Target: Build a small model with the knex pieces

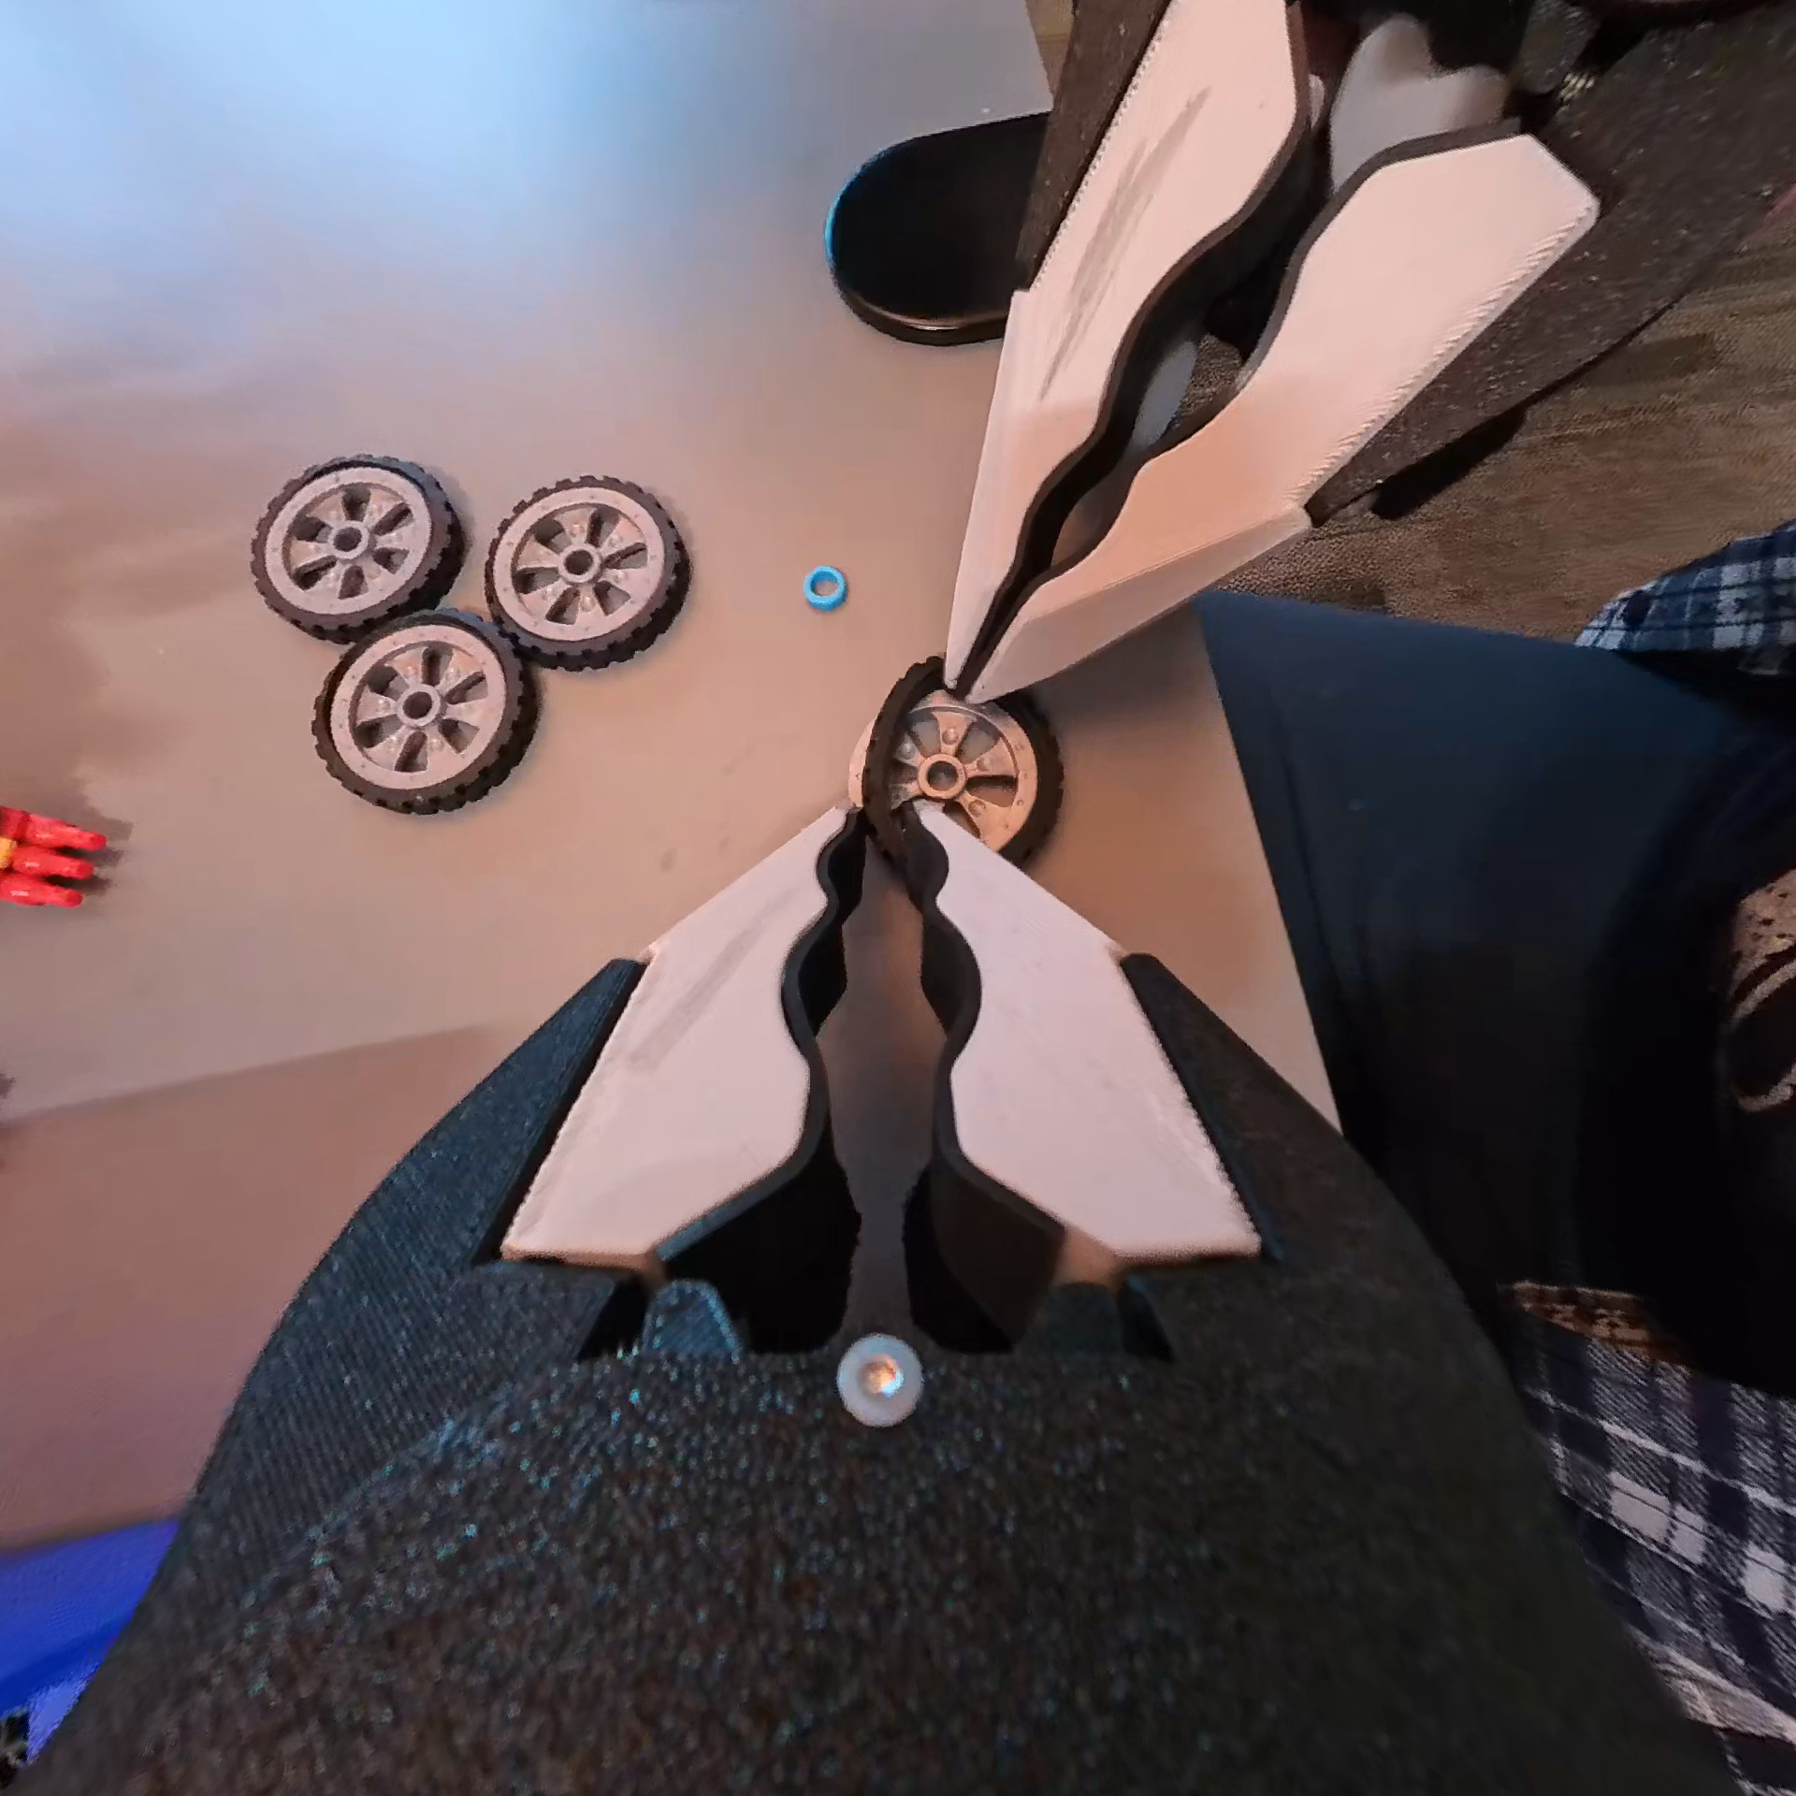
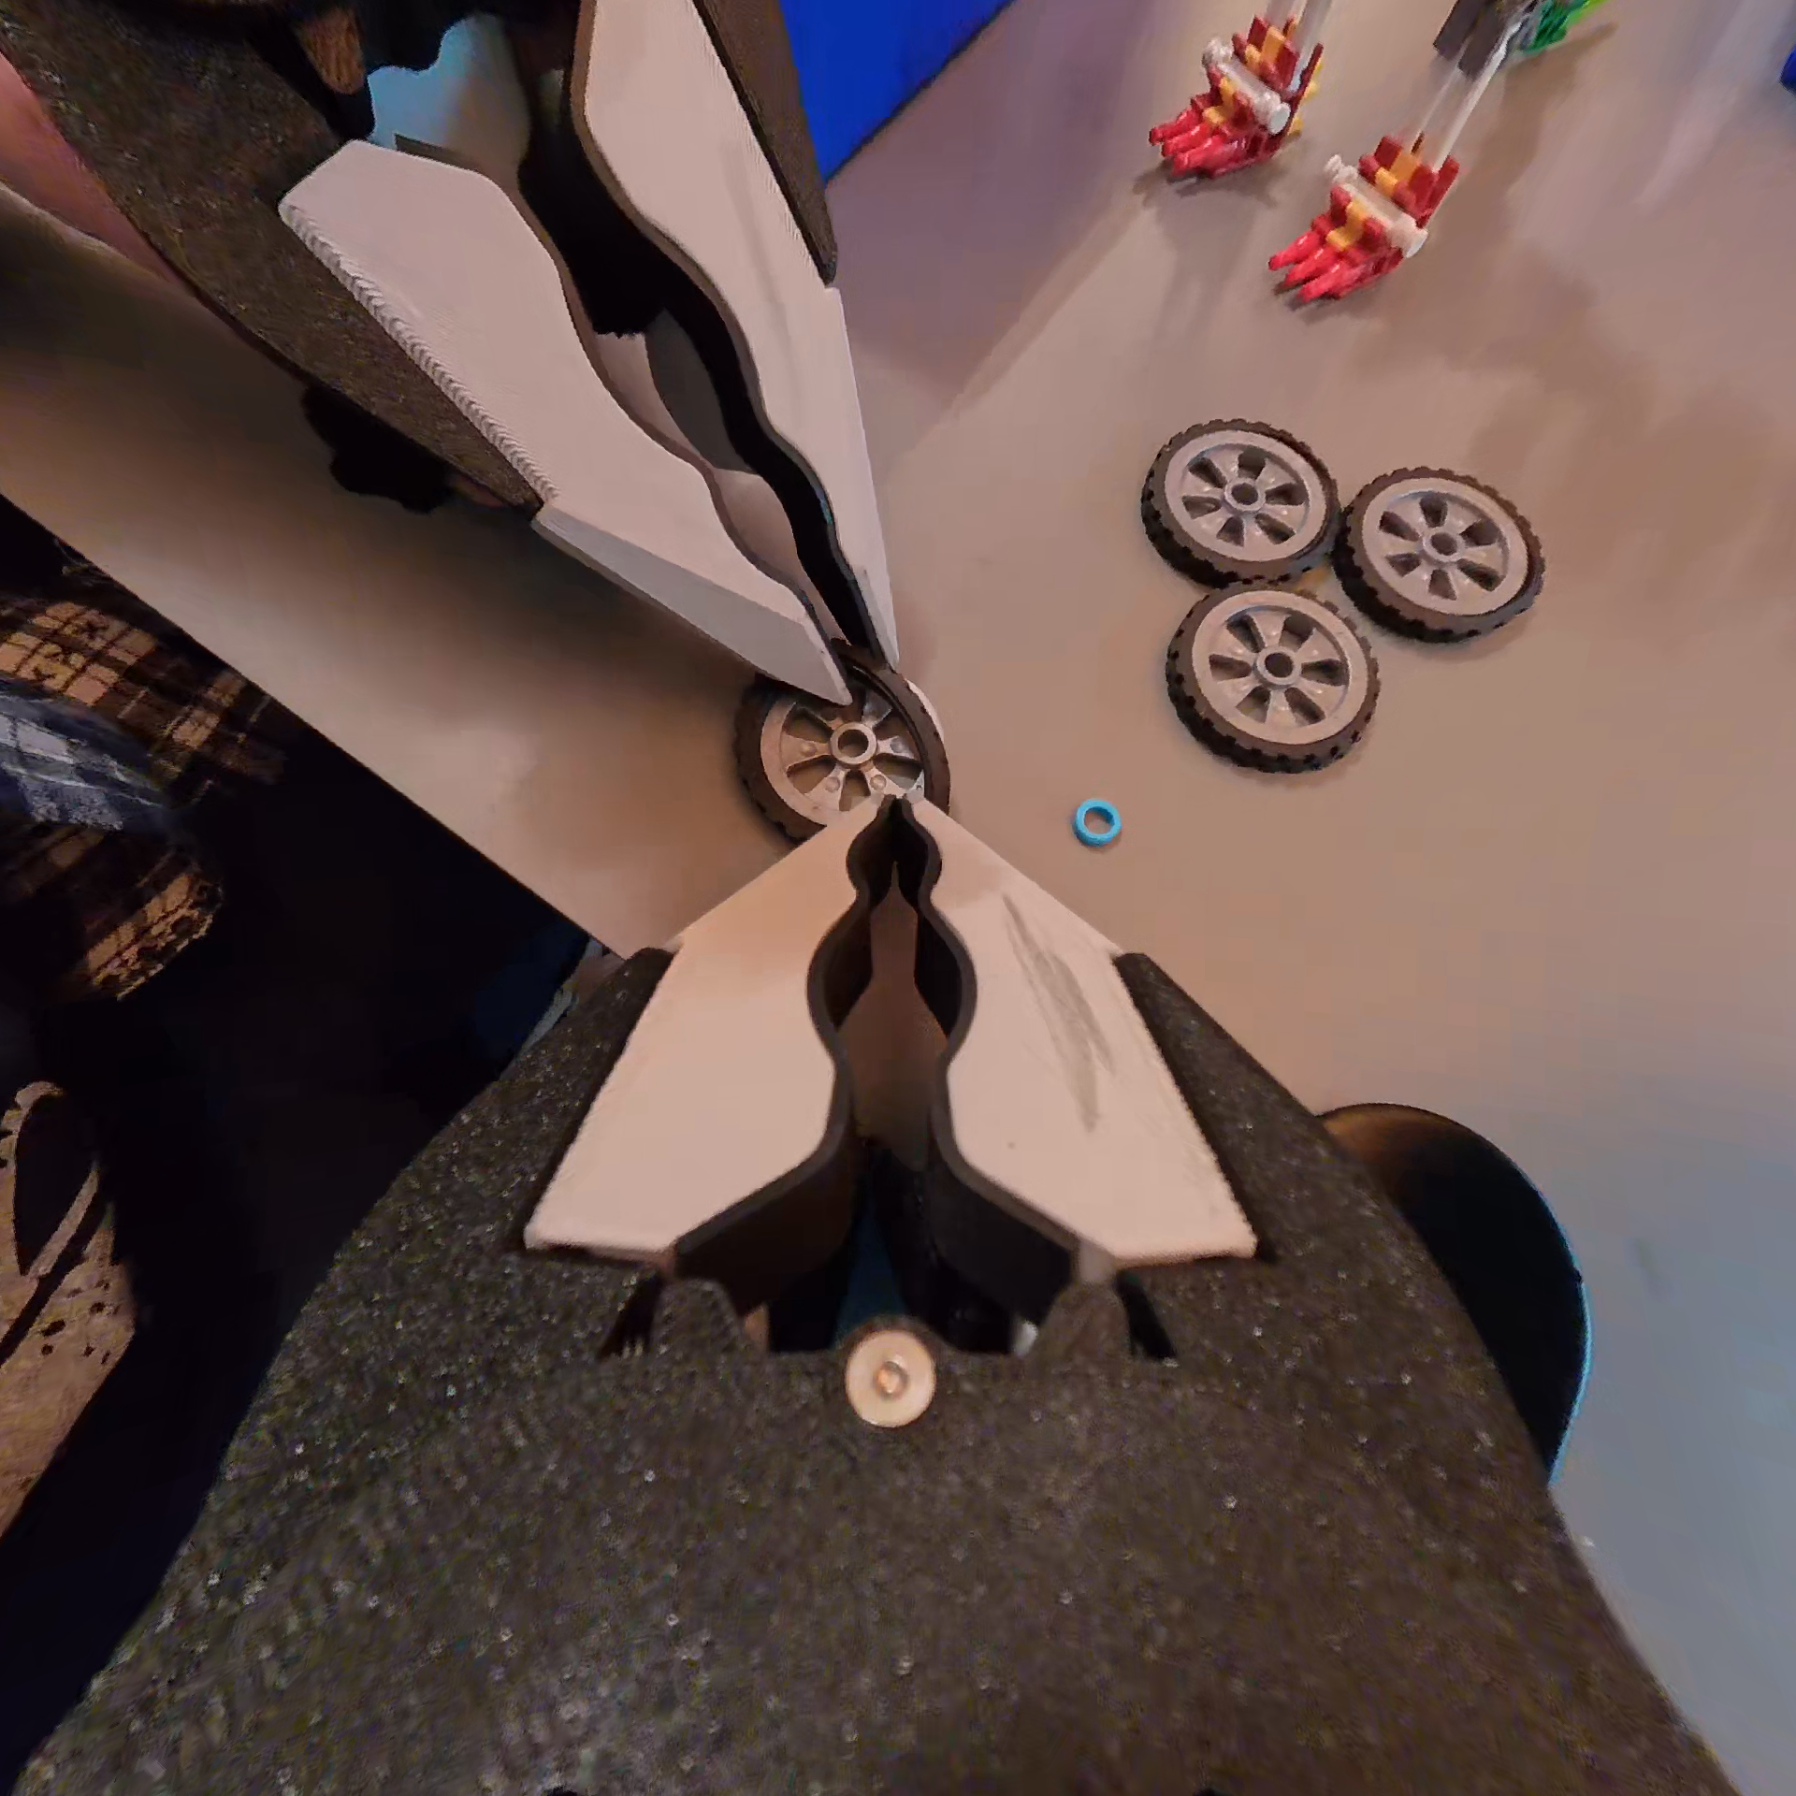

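Note:
A small grey-spoked wheel with a black tyre [image 1: 962,777] lies on the tan table near its edge; it also shows in the right wrist view [image 2: 846,748]. My left gripper [image 1: 882,824] is shut on the wheel's near rim, with the black tyre pinched between its fingertips. My right gripper [image 2: 896,811] is shut on the opposite rim of the same wheel. Each gripper shows in the other's view, coming in from above: the right [image 1: 957,680], the left [image 2: 865,671]. The tyre looks lifted off the rim on one side.
Three more wheels [image 1: 423,709] [image 2: 1273,671] lie together on the table [image 2: 1263,972], with a small blue ring [image 1: 824,590] [image 2: 1096,822] between them and the held wheel. Red and yellow toy pieces [image 2: 1361,224] and a dark round object [image 1: 923,243] lie farther off. A person's dark-clothed leg [image 1: 1458,923] is by the table edge. The grippers are tip to tip, or close to it.

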Demonstrator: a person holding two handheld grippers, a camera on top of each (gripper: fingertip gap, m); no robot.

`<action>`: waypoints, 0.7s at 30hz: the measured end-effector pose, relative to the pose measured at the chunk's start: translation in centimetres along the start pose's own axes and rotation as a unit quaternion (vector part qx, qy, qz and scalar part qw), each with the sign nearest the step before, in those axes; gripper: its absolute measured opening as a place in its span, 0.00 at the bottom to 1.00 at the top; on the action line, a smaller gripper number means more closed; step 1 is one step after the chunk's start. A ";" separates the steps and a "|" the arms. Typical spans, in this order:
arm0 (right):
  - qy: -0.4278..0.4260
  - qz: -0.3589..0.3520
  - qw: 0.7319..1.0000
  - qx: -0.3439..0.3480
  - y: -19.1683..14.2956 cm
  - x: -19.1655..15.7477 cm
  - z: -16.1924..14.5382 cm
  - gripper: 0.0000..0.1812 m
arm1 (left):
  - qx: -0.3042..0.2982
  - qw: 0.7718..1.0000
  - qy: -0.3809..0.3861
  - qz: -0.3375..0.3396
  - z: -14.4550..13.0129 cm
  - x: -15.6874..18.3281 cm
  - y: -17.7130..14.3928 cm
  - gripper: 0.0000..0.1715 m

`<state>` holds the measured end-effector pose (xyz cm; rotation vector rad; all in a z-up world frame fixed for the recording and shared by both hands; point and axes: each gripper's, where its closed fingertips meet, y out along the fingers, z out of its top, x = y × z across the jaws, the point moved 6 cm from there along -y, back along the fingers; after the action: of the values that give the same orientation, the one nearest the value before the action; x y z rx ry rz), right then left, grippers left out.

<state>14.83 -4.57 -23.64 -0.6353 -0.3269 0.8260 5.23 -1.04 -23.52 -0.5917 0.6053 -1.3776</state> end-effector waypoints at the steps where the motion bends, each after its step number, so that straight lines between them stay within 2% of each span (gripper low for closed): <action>1: 0.005 0.001 1.000 -0.001 0.1 0.1 0.0 0.01 | -0.001 1.000 -0.002 0.005 0.0 -0.1 0.0 0.04; 4: 0.029 0.010 1.000 -0.003 0.1 0.3 0.1 0.01 | -0.002 1.000 0.003 0.010 0.0 -0.2 0.1 0.04; 9: -0.017 -0.016 1.000 -0.013 0.1 0.3 0.4 0.00 | -0.004 1.000 0.004 0.012 0.1 -0.4 0.2 0.03; 13: -0.008 -0.037 0.999 0.005 0.4 0.6 0.5 0.00 | -0.003 1.000 -0.004 0.005 0.1 -0.5 0.2 0.04; 18: 0.089 -0.015 0.995 0.031 0.6 1.3 0.4 0.00 | -0.004 1.000 -0.015 -0.003 0.2 -0.7 0.3 0.04; 21: 0.112 -0.004 0.993 0.022 0.7 1.7 0.4 0.00 | -0.004 1.000 -0.025 -0.006 0.2 -0.8 0.4 0.04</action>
<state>15.29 -2.73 -23.71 -0.6775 -0.1063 0.7439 5.58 -0.17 -23.57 -0.6363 0.5684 -1.3680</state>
